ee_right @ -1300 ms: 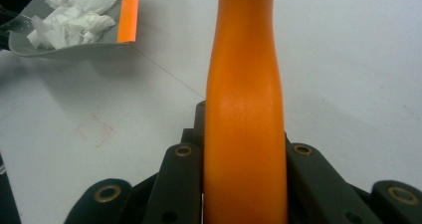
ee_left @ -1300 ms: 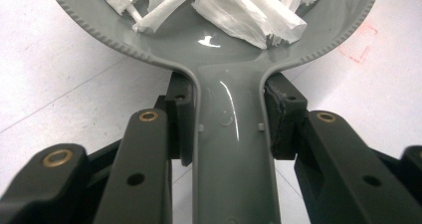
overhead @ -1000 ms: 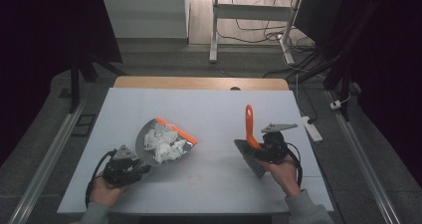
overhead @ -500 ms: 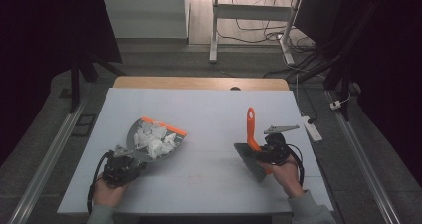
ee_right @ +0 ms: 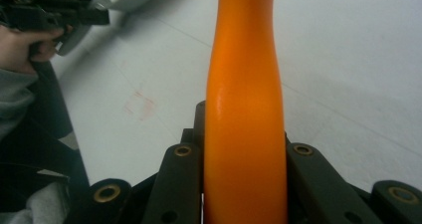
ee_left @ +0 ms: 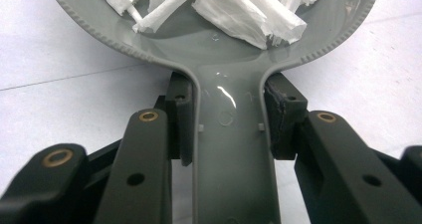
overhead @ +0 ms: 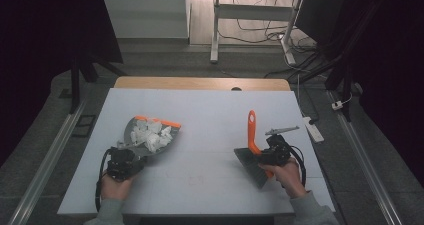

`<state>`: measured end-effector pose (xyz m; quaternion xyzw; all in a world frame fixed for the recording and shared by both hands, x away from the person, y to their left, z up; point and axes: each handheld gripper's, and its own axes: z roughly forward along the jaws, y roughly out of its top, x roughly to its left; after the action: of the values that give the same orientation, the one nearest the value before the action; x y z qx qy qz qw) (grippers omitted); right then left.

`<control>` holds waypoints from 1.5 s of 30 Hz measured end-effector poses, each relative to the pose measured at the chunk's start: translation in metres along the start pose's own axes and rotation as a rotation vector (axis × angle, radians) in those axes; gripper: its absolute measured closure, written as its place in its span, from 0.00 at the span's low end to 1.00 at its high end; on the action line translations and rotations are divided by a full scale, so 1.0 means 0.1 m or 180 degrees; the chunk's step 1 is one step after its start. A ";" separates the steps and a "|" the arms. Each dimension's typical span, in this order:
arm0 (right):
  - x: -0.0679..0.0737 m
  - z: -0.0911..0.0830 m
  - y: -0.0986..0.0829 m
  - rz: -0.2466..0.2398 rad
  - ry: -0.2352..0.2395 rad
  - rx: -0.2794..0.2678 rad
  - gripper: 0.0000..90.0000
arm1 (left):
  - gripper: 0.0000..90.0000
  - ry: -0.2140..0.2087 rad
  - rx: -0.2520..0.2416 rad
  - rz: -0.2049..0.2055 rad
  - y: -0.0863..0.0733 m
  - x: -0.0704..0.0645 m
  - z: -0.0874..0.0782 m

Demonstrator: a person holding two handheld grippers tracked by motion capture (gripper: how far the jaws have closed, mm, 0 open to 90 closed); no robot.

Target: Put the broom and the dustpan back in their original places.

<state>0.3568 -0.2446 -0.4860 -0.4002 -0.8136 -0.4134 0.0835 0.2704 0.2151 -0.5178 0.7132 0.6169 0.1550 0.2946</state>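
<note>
Gripping dustpan (ee_left: 234, 149) handle, paper scraps (ee_left: 249, 10) close-up

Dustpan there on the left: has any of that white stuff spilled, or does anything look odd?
Nothing stands out. The white scraps sit inside the dustpan, none on the table. A faint reddish smudge marks the tabletop.

Dark room; white table (overhead: 210, 110); grey floor (overhead: 60, 110).

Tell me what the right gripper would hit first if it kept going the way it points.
Judging by the high view, nothing: the right gripper, shut on the orange-handled brush, points up bare table toward its far edge.
</note>
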 end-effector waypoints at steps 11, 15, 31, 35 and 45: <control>-0.14 0.08 -0.03 0.0128 -0.0204 0.0158 0.85 | 0.69 0.0038 0.0113 -0.0067 0.03 0.05 0.13; -0.19 0.10 -0.01 0.0174 -0.0288 0.0213 0.84 | 0.69 0.0051 0.0130 -0.0073 0.05 0.05 0.16; -0.37 0.13 0.01 0.0246 -0.0353 0.0377 0.80 | 0.68 0.0239 0.0088 -0.0257 0.08 -0.02 0.24; -0.38 0.14 0.01 0.0219 -0.0377 0.0414 0.74 | 0.62 0.0264 0.0074 -0.0288 0.08 -0.02 0.24; -0.25 0.13 0.05 -0.0141 -0.0898 0.0529 0.53 | 0.15 0.0183 -0.0067 -0.0144 0.07 0.00 0.07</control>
<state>0.3799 -0.2476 -0.5026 -0.4279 -0.8573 -0.2862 -0.0079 0.2802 0.2126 -0.5193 0.6912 0.6394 0.1752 0.2877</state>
